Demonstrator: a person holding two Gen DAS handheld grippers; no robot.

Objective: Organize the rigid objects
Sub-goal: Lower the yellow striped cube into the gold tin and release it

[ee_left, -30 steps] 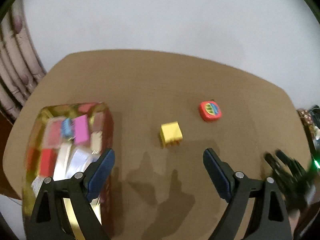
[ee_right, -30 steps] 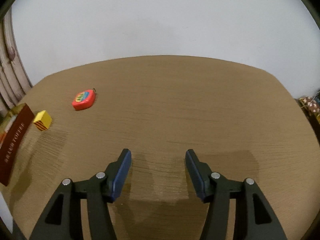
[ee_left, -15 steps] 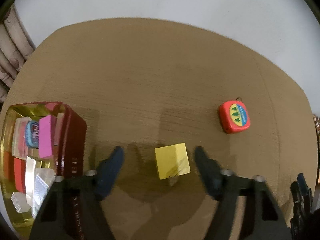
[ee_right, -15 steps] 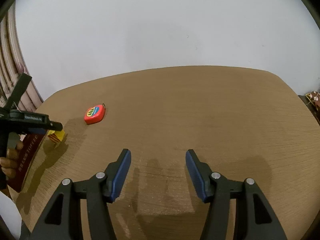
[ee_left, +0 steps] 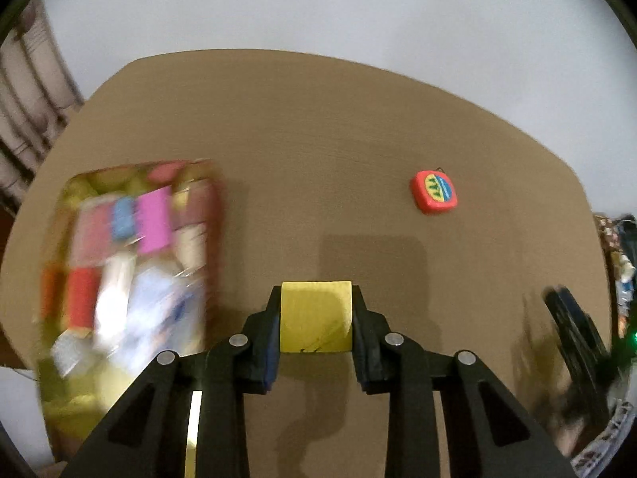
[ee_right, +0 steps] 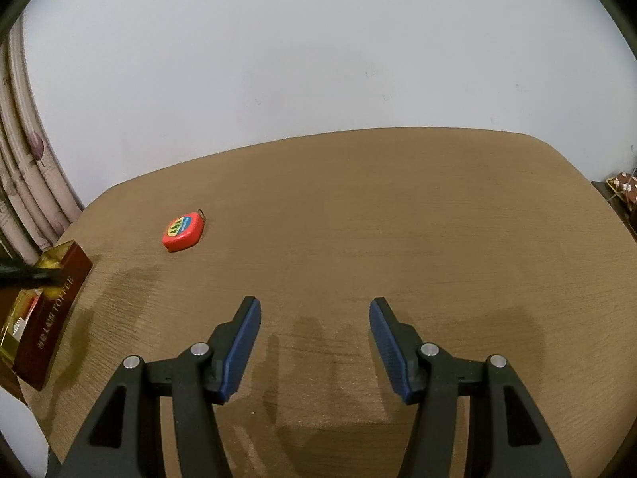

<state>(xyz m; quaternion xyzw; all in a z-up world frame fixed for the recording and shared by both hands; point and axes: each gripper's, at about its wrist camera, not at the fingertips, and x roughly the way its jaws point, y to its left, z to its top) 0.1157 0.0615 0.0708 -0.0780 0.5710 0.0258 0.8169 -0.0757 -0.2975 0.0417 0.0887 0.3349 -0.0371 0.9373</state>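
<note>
My left gripper is shut on a yellow block and holds it above the brown table, its shadow on the wood beyond. A red box with gold lining, blurred, sits to the left with several coloured items inside; it also shows in the right wrist view. A small red tape measure lies to the right on the table, and in the right wrist view at the left. My right gripper is open and empty over bare table.
A white wall stands behind the table. A curtain hangs at the left. Patterned clutter sits off the table's right edge. The right gripper shows blurred at the right in the left wrist view.
My left gripper closed on the yellow block and lifted it off the table, swinging towards the box. The right gripper stayed open and tilted up slightly.
</note>
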